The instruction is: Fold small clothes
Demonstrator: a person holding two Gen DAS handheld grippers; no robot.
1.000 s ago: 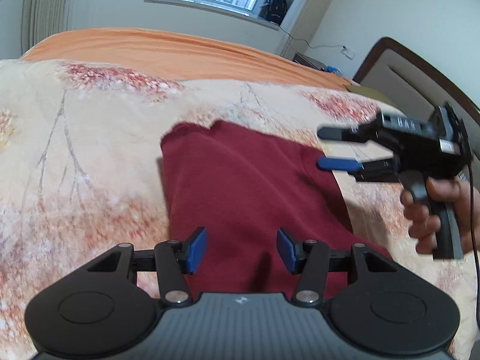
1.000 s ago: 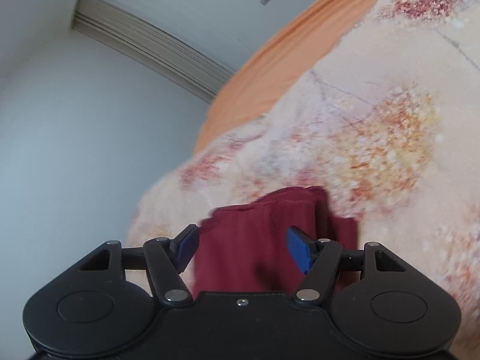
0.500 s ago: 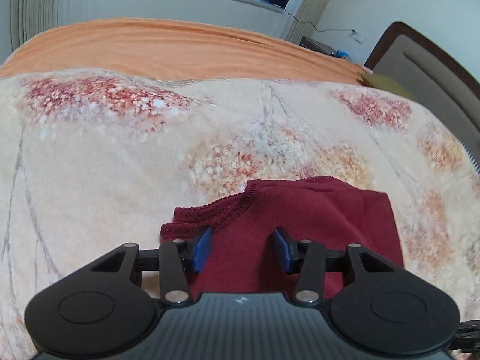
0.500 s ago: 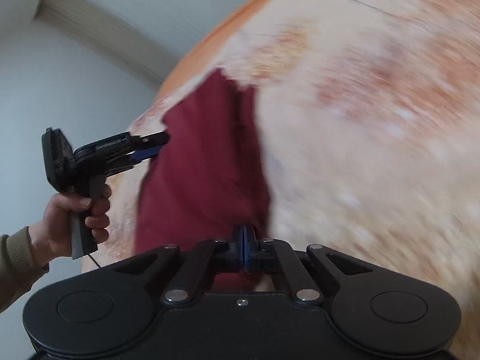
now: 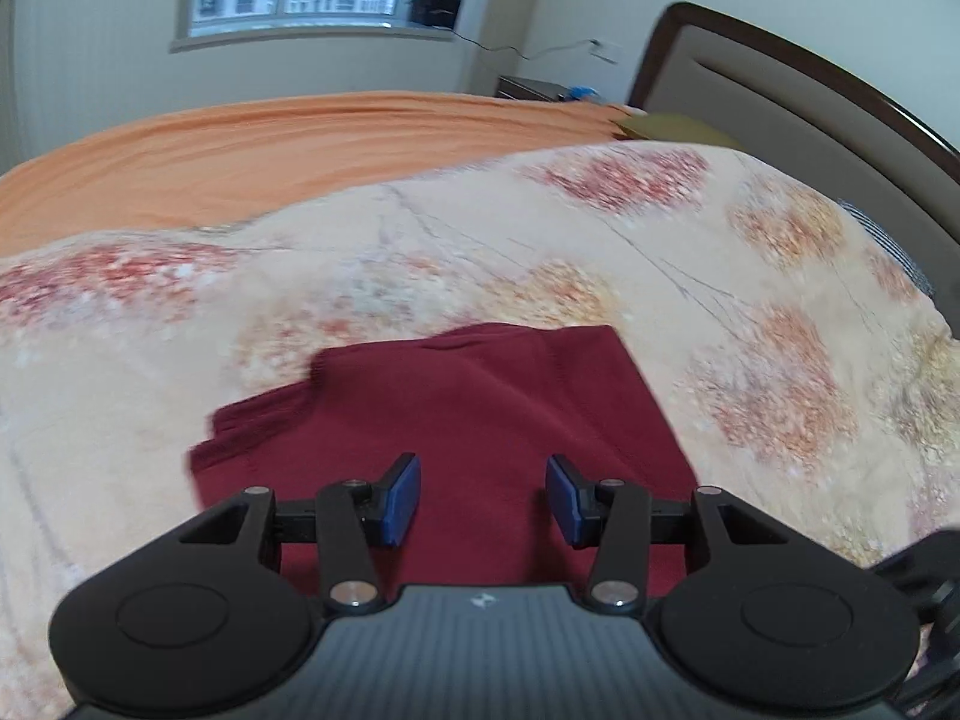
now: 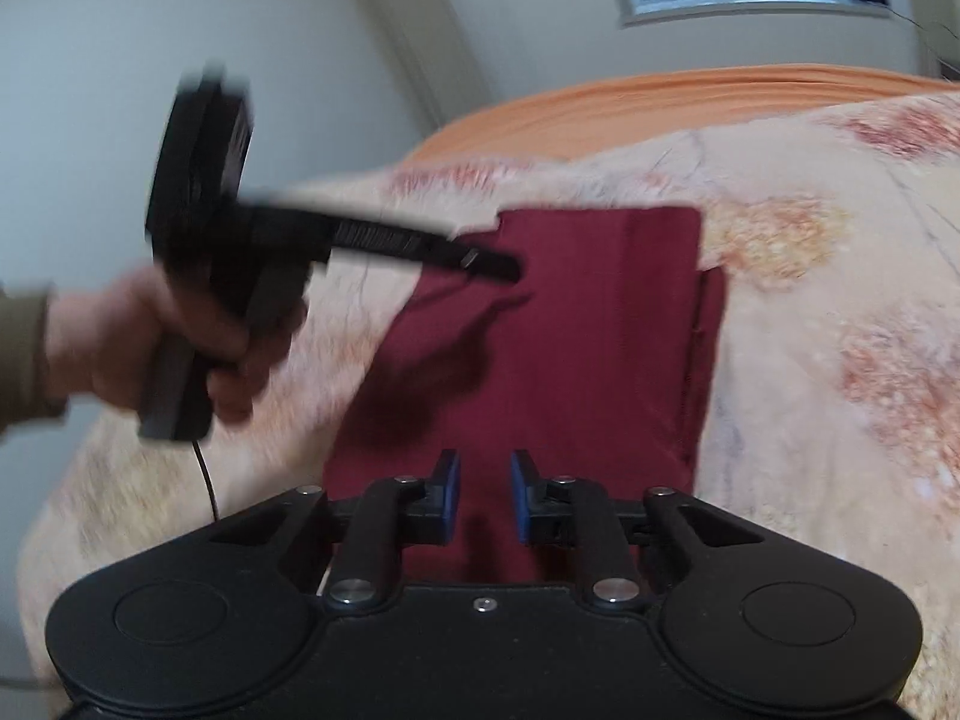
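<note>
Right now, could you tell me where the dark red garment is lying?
The dark red garment lies on the floral bedspread, just ahead of both grippers in each wrist view, with the orange sheet beyond it.

No words, numbers or brand names can be read in either view. The only mark is a small pale emblem (image 5: 480, 600) on the ribbed grey body of the left hand-held gripper (image 5: 480, 498), just below the gap between its blue pads; it is a little angular shape, too small to make out as letters. In the right wrist view the other device, seen from the side, has a ridged strip (image 6: 375, 236) along its black bar, but motion blur leaves it unreadable, and whether it holds any writing cannot be told.
</note>
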